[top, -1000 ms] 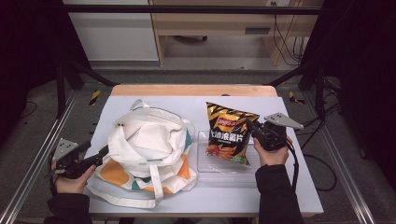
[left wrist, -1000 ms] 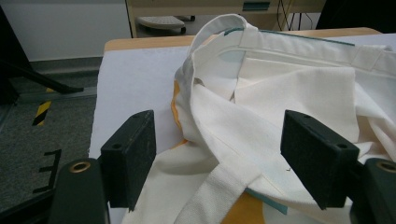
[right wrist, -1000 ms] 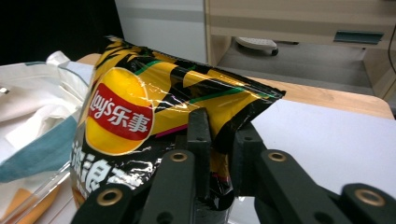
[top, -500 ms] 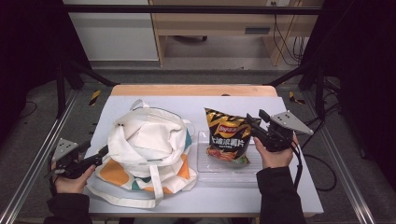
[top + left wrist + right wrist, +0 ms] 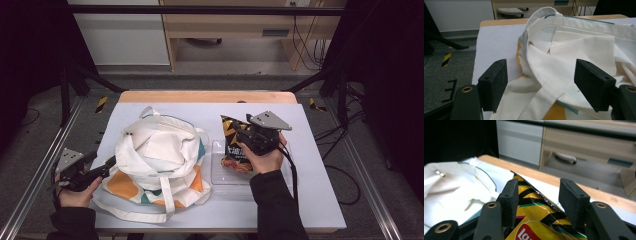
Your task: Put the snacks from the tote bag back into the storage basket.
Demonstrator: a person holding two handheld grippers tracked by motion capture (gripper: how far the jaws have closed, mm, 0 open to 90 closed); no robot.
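A white tote bag (image 5: 155, 155) with orange and teal patches lies slumped on the left half of the table. My left gripper (image 5: 111, 162) is at its left edge, open wide. In the left gripper view the tote bag (image 5: 579, 47) and a strap lie between and ahead of the left gripper (image 5: 541, 75). A black and yellow chips bag (image 5: 232, 150) leans in a clear tray (image 5: 220, 177). My right gripper (image 5: 239, 131) is at the bag's top. The right gripper (image 5: 537, 192) has just been opening, and the chips bag (image 5: 536, 220) has its crinkled top edge between the parted jaws.
The table has a grey mat (image 5: 310, 190) and a wooden strip (image 5: 205, 96) along its far edge. Metal frame rails run along both sides. A cable (image 5: 292, 170) trails from the right gripper over the table's right part. Cabinets stand beyond the table.
The right gripper let go of the chips bag, drew back to the right, then moved left to the bag's top. The bag sank from upright to leaning left. The left gripper stayed put.
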